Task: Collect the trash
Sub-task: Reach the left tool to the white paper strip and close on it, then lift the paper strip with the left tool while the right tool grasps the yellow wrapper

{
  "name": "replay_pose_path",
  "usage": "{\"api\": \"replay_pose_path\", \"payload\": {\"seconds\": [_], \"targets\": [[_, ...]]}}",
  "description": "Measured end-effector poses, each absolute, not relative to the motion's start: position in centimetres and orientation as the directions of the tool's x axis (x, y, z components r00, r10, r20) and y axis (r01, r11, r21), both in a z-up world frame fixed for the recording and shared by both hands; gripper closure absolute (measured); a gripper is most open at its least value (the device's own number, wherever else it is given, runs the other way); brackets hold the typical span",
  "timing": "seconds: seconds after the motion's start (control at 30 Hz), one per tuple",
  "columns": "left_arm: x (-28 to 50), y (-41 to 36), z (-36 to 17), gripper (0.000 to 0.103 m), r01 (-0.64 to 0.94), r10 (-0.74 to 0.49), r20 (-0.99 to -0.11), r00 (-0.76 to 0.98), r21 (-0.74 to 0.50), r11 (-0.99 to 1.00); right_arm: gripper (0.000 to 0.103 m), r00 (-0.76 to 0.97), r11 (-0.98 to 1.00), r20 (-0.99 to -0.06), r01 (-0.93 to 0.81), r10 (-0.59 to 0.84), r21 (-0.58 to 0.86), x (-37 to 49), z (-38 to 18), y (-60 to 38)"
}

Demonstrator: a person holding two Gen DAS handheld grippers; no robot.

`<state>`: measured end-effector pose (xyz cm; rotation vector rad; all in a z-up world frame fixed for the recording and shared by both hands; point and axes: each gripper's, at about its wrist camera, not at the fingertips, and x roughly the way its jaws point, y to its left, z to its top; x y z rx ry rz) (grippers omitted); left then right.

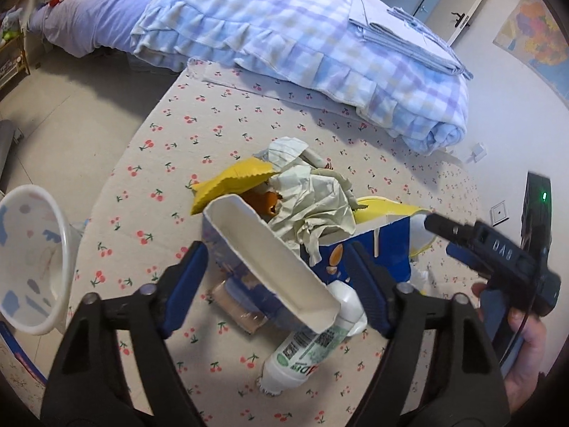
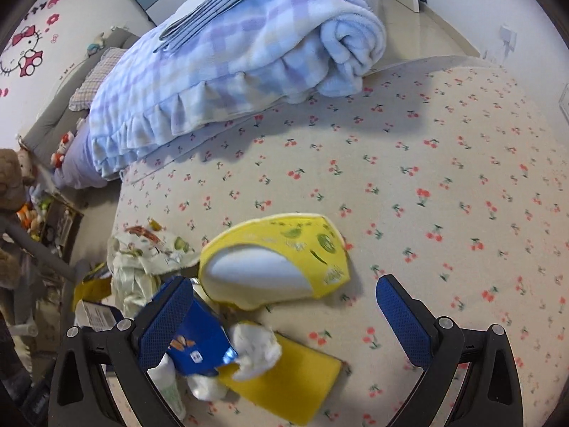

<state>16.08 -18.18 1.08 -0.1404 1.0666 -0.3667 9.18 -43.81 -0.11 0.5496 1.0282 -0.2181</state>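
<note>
both blue-padded left fingers (image 1: 274, 284) straddle the white-lined blue carton (image 1: 270, 267), partly open, not yet pressing it, likely to lift it. trash heap sits on the cherry-print mat (image 1: 213, 117). right fingers (image 2: 284, 316) gape empty over the yellow wrapper (image 2: 274, 267).

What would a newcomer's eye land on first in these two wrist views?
The heap of trash on the cherry-print cover: a blue carton stuffed with crumpled paper, and a white bottle lying in front of it. Behind the heap lies a folded checked blanket. The left gripper straddles the carton's raised white flap.
</note>
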Motion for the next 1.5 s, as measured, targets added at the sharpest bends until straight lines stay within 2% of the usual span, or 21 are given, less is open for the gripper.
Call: {"api": "replay_pose_path", "payload": {"seconds": [0.03, 0.1, 0.17, 0.23, 0.3, 0.37, 0.43, 0.5, 0.57, 0.63, 0.67, 0.7, 0.87, 0.93, 0.97, 1.0, 1.07, 1.13, 1.23, 1.33, 1.5], "targets": [[16.2, -18.3, 0.9, 0.034, 0.227, -0.357, -0.831, 0.427, -0.284, 0.932, 0.0, 0.514, 0.85, -0.854, 0.414, 0.078, 0.327, 9.6, -0.2, -43.8], [16.3, -18.3, 0.5, 0.047, 0.228, -0.35, -0.836, 0.422, -0.276, 0.934, 0.0, 0.519, 0.867, -0.854, 0.403, 0.048, 0.293, 10.1, -0.2, -43.7], [16.3, -18.2, 0.4, 0.051, 0.233, -0.356, -0.834, 0.422, -0.28, 0.931, 0.0, 0.528, 0.884, -0.848, 0.381, 0.032, 0.271, 10.7, -0.2, -43.6], [16.2, -18.1, 0.6, 0.059, 0.241, -0.361, -0.828, 0.429, -0.281, 0.929, 0.0, 0.539, 0.895, -0.841, 0.356, 0.04, 0.271, 11.0, -0.2, -43.7], [16.0, -17.9, 1.0, 0.073, 0.253, -0.368, -0.82, 0.439, -0.28, 0.926, 0.0, 0.549, 0.904, -0.834, 0.329, 0.054, 0.275, 11.2, -0.2, -43.6], [15.7, -17.4, 1.3, 0.077, 0.257, -0.378, -0.81, 0.448, -0.288, 0.922, 0.003, 0.553, 0.913, -0.831, 0.308, 0.056, 0.267, 11.4, -0.2, -43.5], [15.6, -17.0, 1.4, 0.08, 0.26, -0.396, -0.803, 0.446, -0.307, 0.916, 0.01, 0.552, 0.924, -0.831, 0.283, 0.062, 0.256, 11.7, -0.4, -43.2], [15.5, -16.5, 1.5, 0.083, 0.263, -0.408, -0.799, 0.442, -0.319, 0.91, 0.022, 0.55, 0.926, -0.831, 0.261, 0.089, 0.272, 11.9, -0.8, -43.1], [15.2, -16.1, 1.7, 0.085, 0.265, -0.414, -0.793, 0.447, -0.325, 0.908, 0.024, 0.552, 0.924, -0.827, 0.253, 0.104, 0.286, 11.8, -0.8, -43.0], [15.0, -15.7, 1.9, 0.086, 0.269, -0.419, -0.789, 0.449, -0.328, 0.906, 0.034, 0.561, 0.934, -0.822, 0.232, 0.099, 0.271, 11.6, -0.3, -42.6], [14.9, -15.4, 2.0, 0.086, 0.271, -0.42, -0.787, 0.452, -0.328, 0.905, 0.064, 0.566, 0.938, -0.819, 0.221, 0.1, 0.267, 11.5, -0.1, -42.5], [14.8, -15.2, 2.1, 0.086, 0.272, -0.421, -0.785, 0.455, -0.327, 0.905, 0.085, 0.551, 0.94, -0.826, 0.205, 0.119, 0.272, 11.5, -0.2, -42.3], [14.2, -14.3, 2.3, 0.087, 0.274, -0.423, -0.779, 0.464, -0.328, 0.904, 0.085, 0.527, 0.95, -0.84, 0.178, 0.127, 0.255, 10.8, -0.2, -41.7], [13.9, -13.8, 2.4, 0.087, 0.273, -0.425, -0.777, 0.465, -0.33, 0.903, 0.082, 0.542, 0.954, -0.834, 0.184, 0.104, 0.238, 10.2, 0.6, -41.7], [13.7, -13.7, 2.5, 0.087, 0.274, -0.425, -0.776, 0.467, -0.329, 0.903, 0.069, 0.543, 0.953, -0.834, 0.191, 0.096, 0.234, 9.9, 0.8, -41.7], [13.5, -13.4, 2.6, 0.087, 0.277, -0.425, -0.774, 0.469, -0.328, 0.903, 0.042, 0.539, 0.952, -0.838, 0.204, 0.087, 0.23, 9.6, 0.9, -41.9], [13.2, -13.1, 2.7, 0.087, 0.279, -0.425, -0.773, 0.471, -0.327, 0.903, 0.015, 0.531, 0.947, -0.846, 0.24, 0.054, 0.212, 8.9, 0.8, -42.1], [13.0, -12.6, 2.7, 0.087, 0.279, -0.423, -0.773, 0.473, -0.324, 0.904, 0.015, 0.502, 0.943, -0.865, 0.278, 0.018, 0.181, 8.4, 0.4, -42.3], [12.8, -11.9, 2.8, 0.087, 0.272, -0.419, -0.772, 0.478, -0.323, 0.906, 0.015, 0.494, 0.928, -0.868, 0.298, 0.051, 0.224, 8.2, 0.0, -42.9], [12.6, -11.2, 2.8, 0.087, 0.262, -0.418, -0.771, 0.481, -0.329, 0.907, 0.015, 0.509, 0.935, -0.86, 0.287, 0.036, 0.209, 8.4, 0.5, -42.7], [12.6, -10.3, 2.8, 0.087, 0.248, -0.413, -0.77, 0.486, -0.331, 0.91, 0.015, 0.544, 0.982, -0.836, 0.187, -0.078, 0.03, 9.7, 1.4, -40.3]]}}
